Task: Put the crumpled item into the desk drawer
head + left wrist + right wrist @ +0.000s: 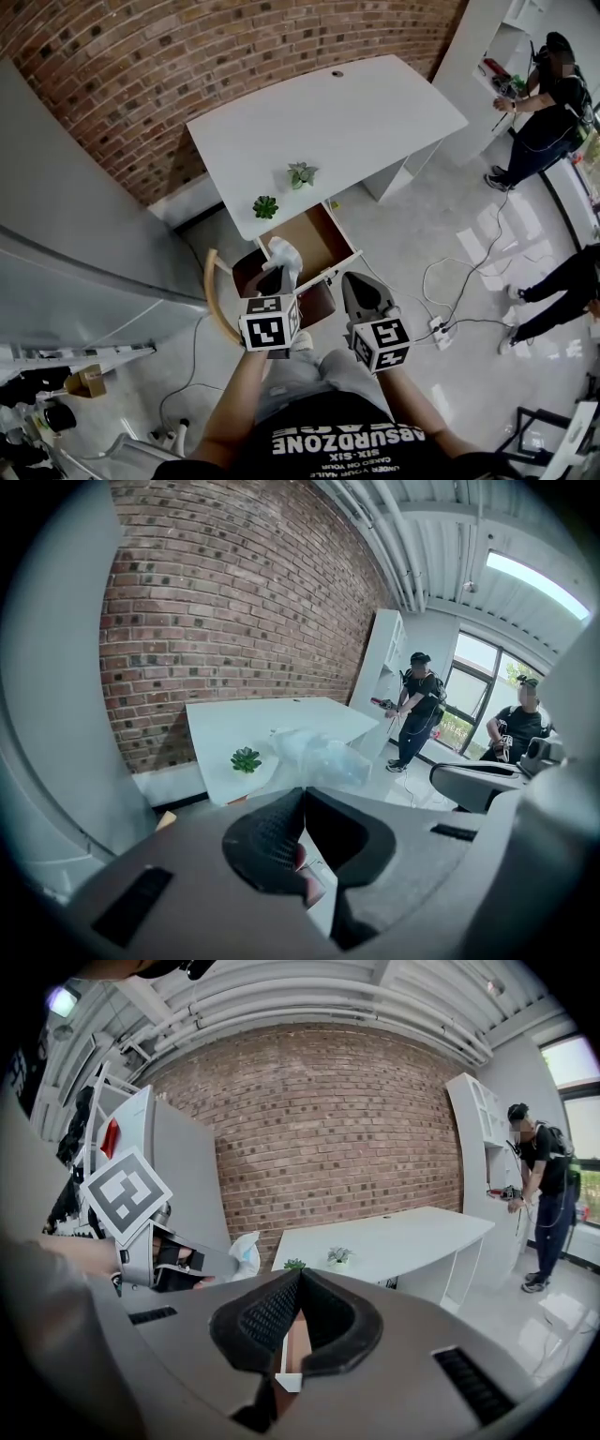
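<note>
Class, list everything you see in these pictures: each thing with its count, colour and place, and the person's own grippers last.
desk: 1, white, against the brick wall
plants: 2, green, near the desk's front edge
drawer: 1, brown inside, pulled open under the desk
chair: 1, wooden back and dark seat, just in front of the drawer
crumpled item: 1, white, over the drawer's front edge in the head view
power strip: 1, white, on the floor right of the drawer
bystanders: 2, dark clothes, at the room's right side
left gripper: 1, grey, shut on the crumpled item
right gripper: 1, grey, shut, nothing in it, beside the left gripper
</note>
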Demonstrator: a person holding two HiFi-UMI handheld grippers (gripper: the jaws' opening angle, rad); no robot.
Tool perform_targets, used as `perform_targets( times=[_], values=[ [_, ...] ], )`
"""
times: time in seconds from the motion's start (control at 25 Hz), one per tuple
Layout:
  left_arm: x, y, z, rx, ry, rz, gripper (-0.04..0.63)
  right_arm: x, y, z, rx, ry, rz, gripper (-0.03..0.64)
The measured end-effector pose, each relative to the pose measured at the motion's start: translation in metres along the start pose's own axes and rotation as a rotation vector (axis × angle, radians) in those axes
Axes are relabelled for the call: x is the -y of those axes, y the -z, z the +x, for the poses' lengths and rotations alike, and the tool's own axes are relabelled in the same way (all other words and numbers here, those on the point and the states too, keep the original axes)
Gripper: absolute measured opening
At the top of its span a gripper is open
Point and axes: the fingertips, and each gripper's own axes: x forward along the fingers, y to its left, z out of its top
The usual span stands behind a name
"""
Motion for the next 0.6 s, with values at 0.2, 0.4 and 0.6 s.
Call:
perform_targets(
  times=[0.2, 0.4, 0.6],
  values=[
    [-0.005, 0.001, 0.009, -0.01, 0.01, -0.009, 0.009, 0.001, -0.002, 0.007, 0.004, 0.013, 0.001, -0.002],
    [-0.009, 0.005, 0.015, -0.024, 0.012, -0.009, 0.009, 0.002, 0.003, 0.01, -0.012, 0.022, 0.001, -0.002],
    [-0.014, 0.005, 0.023, -0.035, 0.008, -0.014, 0.009, 0.005, 0.005, 0.018, -0.019, 0.016, 0.001, -0.002]
  ],
)
